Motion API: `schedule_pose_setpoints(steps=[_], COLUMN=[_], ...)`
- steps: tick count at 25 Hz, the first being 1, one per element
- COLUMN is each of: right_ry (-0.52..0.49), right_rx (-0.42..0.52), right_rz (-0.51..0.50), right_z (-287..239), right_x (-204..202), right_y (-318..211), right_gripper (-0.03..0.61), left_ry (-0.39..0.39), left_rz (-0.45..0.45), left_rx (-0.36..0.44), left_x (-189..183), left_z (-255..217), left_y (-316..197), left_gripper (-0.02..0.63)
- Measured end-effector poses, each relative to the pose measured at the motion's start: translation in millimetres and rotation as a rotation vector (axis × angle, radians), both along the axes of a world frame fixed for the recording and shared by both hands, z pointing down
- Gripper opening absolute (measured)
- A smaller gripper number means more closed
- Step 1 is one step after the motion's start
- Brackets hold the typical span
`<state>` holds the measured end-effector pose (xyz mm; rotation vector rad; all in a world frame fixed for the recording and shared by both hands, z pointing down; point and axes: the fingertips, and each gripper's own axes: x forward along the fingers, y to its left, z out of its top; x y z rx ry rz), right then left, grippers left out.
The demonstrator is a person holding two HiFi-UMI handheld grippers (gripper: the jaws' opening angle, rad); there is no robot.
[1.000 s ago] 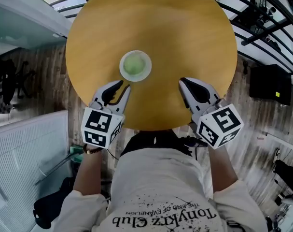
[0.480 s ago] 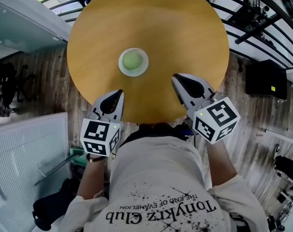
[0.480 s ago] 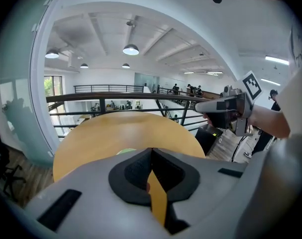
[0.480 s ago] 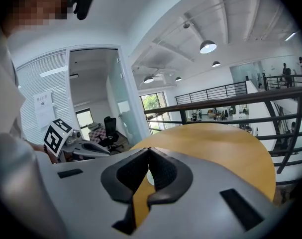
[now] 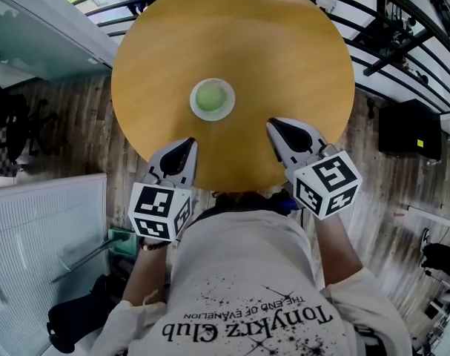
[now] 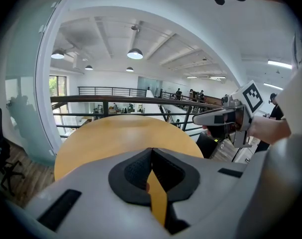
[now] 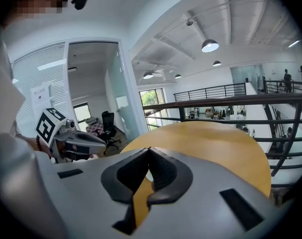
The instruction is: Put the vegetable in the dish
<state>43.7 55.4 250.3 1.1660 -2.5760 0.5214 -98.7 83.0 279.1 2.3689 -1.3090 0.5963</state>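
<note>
Jaws of the left gripper [image 5: 187, 145] are pressing together on nothing, hovering at the table's [image 5: 284, 43] near rim; vegetable [image 5: 212, 97] is lying in the dish [image 5: 196, 103], bare wood surrounding it; right gripper [image 5: 273, 125] is likewise hovering closed and empty over that rim.

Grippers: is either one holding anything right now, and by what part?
Nothing is held. The left gripper and right gripper are both shut, fingers together with nothing between them. The vegetable lies in the dish, apart from both.
</note>
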Motion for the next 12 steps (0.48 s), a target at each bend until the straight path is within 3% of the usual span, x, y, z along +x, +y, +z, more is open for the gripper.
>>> schedule_pose_setpoints(steps=[12], right_ry=[0.007], right_rx=[0.009], right_rz=[-0.028], right_z=[-5], right_x=[-5], right_y=[1], right_gripper=[0.023], left_ry=[-0.058], left_rz=[0.024], left_rx=[-0.030], left_x=[-6], left_z=[14], left_y=[7], left_gripper=[0.023])
